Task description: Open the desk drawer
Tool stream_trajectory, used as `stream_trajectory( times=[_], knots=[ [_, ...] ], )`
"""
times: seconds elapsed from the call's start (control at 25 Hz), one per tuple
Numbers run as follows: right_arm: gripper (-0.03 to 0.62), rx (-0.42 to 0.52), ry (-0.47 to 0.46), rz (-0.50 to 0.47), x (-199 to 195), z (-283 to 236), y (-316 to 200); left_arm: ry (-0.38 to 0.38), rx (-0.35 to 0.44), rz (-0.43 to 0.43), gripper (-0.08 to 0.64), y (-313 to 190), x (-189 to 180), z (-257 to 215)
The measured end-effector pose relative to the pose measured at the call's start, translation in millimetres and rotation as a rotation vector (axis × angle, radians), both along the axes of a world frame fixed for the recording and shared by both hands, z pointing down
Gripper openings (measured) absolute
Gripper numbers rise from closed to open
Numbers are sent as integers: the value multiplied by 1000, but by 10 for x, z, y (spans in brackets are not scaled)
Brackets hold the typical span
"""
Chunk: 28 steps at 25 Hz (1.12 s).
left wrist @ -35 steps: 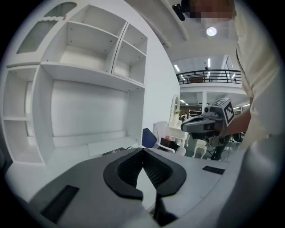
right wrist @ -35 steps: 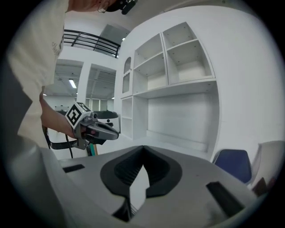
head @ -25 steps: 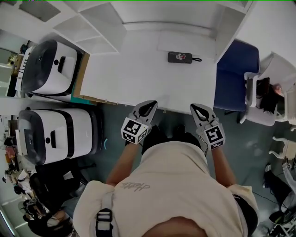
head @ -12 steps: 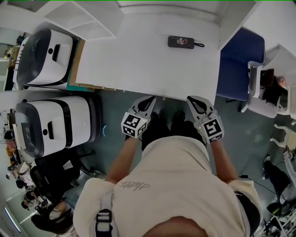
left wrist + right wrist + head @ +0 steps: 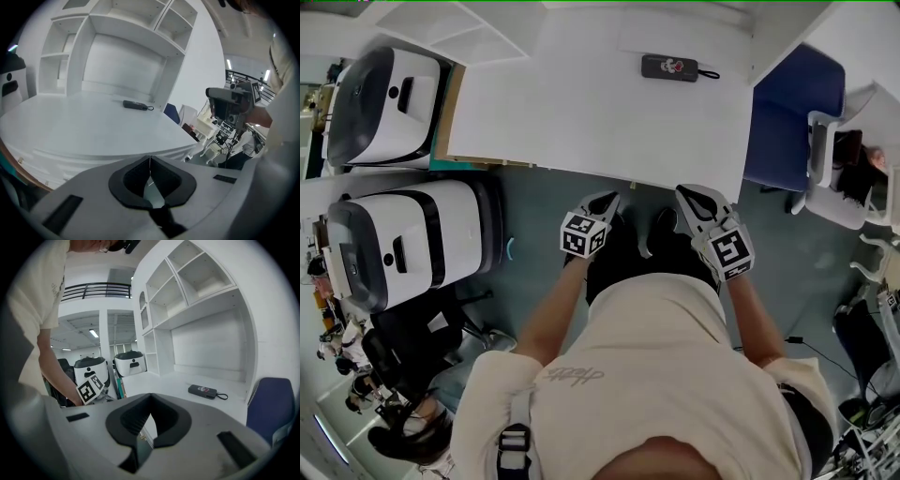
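Drawer: not made out in any view. From the head view it would sit under the near edge of the desk, hidden by the white top. In the left gripper view a white band runs under that edge; cannot tell if it is the drawer face.

The desk top is white and plain, with a white shelf unit at its back.

Left gripper: just off the desk's near edge and apart from it, lower than the top, pointing toward the edge and tilted down. Its jaws are pressed together with nothing between them, as its own view shows. Its marker cube faces up, and the left forearm runs back to the torso.

Right gripper: just off the same edge, further right and near the desk's right corner, not touching. Its jaw tips meet and it is empty, as its own view shows. It sits higher than the left one and is angled slightly down. Its marker cube faces up.

The two grippers are side by side with a gap between them.

A black device with a cord lies at the back of the desk, well apart from both grippers. A blue chair stands at the desk's right. Two white pod machines stand to its left.
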State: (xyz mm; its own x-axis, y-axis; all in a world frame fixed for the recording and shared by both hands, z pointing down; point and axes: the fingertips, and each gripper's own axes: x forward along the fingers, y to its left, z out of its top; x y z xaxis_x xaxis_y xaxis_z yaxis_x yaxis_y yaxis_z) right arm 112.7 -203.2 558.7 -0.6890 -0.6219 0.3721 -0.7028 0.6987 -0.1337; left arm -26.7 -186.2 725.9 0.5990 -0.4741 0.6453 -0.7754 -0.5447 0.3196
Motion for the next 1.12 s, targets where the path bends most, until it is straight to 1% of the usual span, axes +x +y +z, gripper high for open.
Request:
stream_trajectory(
  times=[0.2,0.36,0.48,0.56,0.6,0.64,0.76,0.92,1.12],
  knots=[
    [-5,-13,9,-17,7,102,21,-33,-40,-5,9,53,27,252],
    [-5,-25,23,-14,64,212,56,-61,-62,17,67,58,62,420],
    [-5,-39,25,-2,147,288,76,-77,-91,29,69,74,103,563],
    [-5,-46,24,4,177,310,82,-87,-115,35,90,85,117,675],
    [-5,-47,23,7,189,314,77,-89,-128,38,130,79,128,728],
    [-5,-47,24,11,203,318,66,-88,-140,41,141,68,148,775],
    [-5,-51,25,24,263,338,36,-90,-157,43,141,9,230,886],
    [-5,-55,29,42,348,360,16,-95,-192,20,141,-78,296,1070],
    [-5,-73,44,54,476,425,21,-136,-236,25,141,-123,344,1362]
  ],
)
